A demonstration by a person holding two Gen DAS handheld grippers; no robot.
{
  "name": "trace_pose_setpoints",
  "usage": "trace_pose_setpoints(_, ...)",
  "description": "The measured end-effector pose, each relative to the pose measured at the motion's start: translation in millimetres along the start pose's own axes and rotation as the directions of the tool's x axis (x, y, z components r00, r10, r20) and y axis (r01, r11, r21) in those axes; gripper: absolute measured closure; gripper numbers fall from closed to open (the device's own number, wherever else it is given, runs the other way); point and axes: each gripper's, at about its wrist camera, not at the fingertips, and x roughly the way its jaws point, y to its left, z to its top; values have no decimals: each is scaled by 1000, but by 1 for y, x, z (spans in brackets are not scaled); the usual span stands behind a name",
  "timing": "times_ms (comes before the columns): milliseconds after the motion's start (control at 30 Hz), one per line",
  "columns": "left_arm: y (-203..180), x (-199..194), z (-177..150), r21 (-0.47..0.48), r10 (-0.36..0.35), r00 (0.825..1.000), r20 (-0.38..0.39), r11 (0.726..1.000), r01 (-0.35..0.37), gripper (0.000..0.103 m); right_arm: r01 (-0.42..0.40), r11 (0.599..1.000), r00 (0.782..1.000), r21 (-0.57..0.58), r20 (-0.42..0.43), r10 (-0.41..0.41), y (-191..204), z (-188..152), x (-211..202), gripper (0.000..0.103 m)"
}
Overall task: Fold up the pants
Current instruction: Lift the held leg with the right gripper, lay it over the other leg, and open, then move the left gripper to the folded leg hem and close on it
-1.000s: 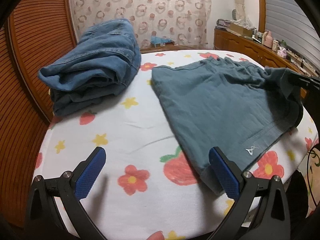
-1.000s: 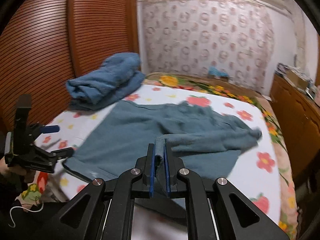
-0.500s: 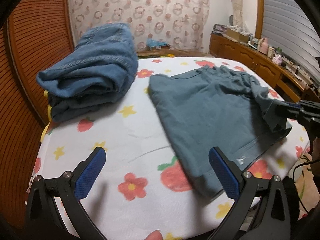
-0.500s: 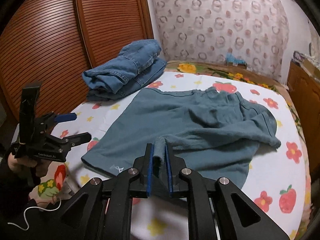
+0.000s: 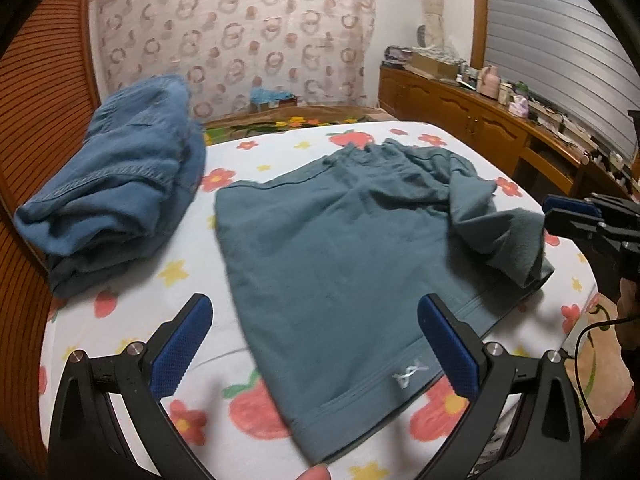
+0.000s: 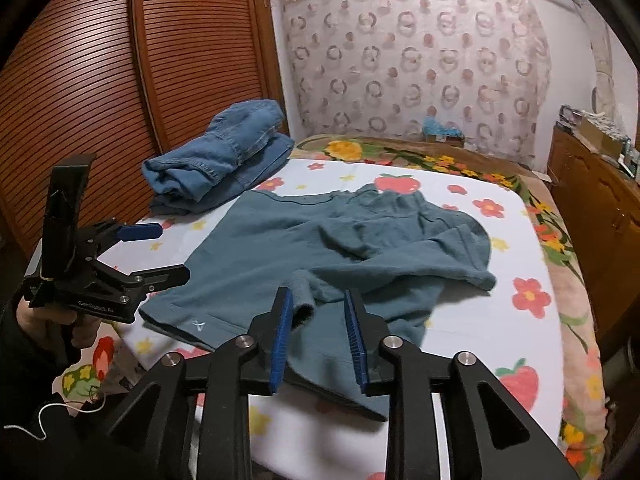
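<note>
Teal shorts (image 5: 340, 260) lie on the flowered sheet, with the far side folded over toward the near hem and rumpled. In the right wrist view a corner of that folded layer (image 6: 302, 300) stands between the fingers of my right gripper (image 6: 317, 294). Its jaws are opening, and the pads no longer press the cloth. In the left wrist view the right gripper (image 5: 554, 216) sits just off the shorts' right edge. My left gripper (image 5: 314, 302) is wide open above the near hem with the white logo (image 5: 408, 376), holding nothing. It also shows at the left (image 6: 170, 250), in a person's hand.
A stack of folded blue jeans (image 5: 116, 200) sits on the bed (image 5: 132, 312) left of the shorts, against brown louvred doors (image 6: 80, 100). A wooden dresser (image 5: 460, 108) with clutter runs along the right side. A patterned curtain hangs behind.
The right gripper drew the folded cloth across toward the near edge, then its jaws parted and let the corner go. The left gripper, still open, shifted so that it now frames the shorts' hem.
</note>
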Motion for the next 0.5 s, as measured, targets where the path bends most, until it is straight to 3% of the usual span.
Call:
trace_pose_setpoints(100, -7, 2, 4, 13, -10, 1000, -1, 1000, 10, 0, 15, 1000, 1000, 12, 13, -15, 1, -5, -7, 73)
trace_pose_setpoints(267, -14, 4, 10, 24, -26, 1000, -2, 999, 26, 0, 53, 998, 998, 31, 14, -54, 23, 19, 17, 70)
trace_pose_setpoints(500, -27, 14, 14, 37, -69, 997, -21, 997, 70, 4, 135, 990, 991, 46, -12, -135, 8, 38, 42, 68)
